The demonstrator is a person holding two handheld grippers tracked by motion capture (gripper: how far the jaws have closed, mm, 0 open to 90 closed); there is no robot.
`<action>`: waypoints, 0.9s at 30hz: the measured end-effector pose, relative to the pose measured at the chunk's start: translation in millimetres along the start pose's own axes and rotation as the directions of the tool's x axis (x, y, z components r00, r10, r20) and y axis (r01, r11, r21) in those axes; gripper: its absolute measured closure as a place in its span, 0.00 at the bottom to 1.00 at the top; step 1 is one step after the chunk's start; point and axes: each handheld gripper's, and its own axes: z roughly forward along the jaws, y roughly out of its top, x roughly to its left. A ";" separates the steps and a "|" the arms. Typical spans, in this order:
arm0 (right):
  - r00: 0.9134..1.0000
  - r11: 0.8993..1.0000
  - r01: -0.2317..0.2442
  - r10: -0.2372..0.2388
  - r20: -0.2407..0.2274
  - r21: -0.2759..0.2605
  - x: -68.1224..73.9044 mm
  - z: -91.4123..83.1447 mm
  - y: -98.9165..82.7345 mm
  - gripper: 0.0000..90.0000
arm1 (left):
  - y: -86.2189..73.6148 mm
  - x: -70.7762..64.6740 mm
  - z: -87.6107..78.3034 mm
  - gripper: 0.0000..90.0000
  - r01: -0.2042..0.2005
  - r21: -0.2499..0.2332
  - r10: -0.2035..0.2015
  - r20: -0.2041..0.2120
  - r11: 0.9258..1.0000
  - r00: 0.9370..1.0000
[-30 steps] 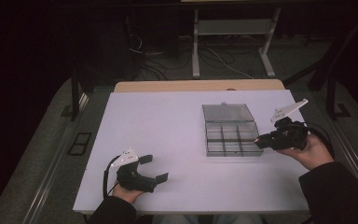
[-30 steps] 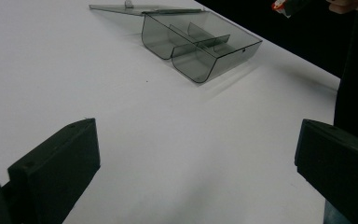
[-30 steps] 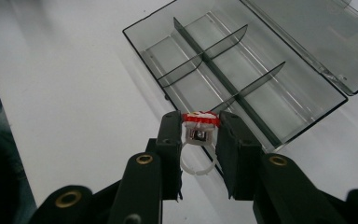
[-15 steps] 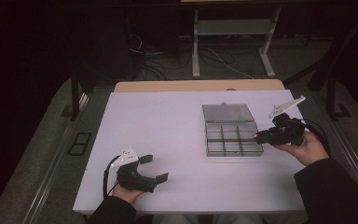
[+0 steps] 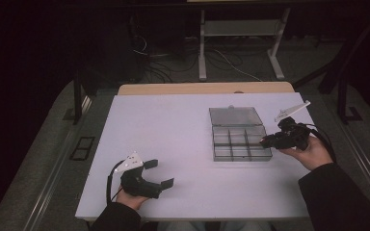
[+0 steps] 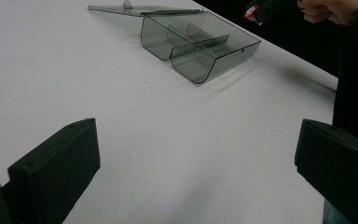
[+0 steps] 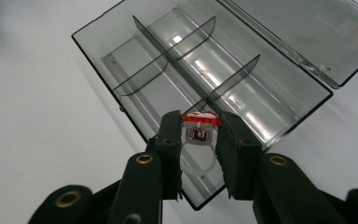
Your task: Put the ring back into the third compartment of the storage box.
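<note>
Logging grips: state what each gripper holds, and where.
Right gripper: small red-topped white plastic ring, pinched at its head's sides. Left gripper: open, nothing held.

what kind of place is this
Probably a lab recording station: a bare white table, handheld grippers with trailing cables, loose floor wiring, and a clear grey plastic compartment box.

Open smoky divided box (image 5: pixel 241 139); red-topped white ring (image 7: pixel 200 128) pinched above it.
</note>
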 end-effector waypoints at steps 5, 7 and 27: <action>1.000 1.000 -0.018 0.018 -0.001 -0.002 -2.9 4.2 -3.3 0.77 | 0.0 -0.1 0.1 0.00 -0.001 0.001 0.001 0.001 1.000 1.000; 1.000 1.000 -0.021 0.021 0.000 0.002 -3.5 6.2 -4.2 0.77 | 0.0 -0.1 0.1 0.00 -0.001 0.001 0.001 0.001 1.000 1.000; 0.999 0.999 -0.052 0.052 -0.008 0.009 -6.3 27.9 -9.8 0.77 | 0.1 0.0 0.2 0.00 -0.004 0.004 0.004 0.001 1.000 1.000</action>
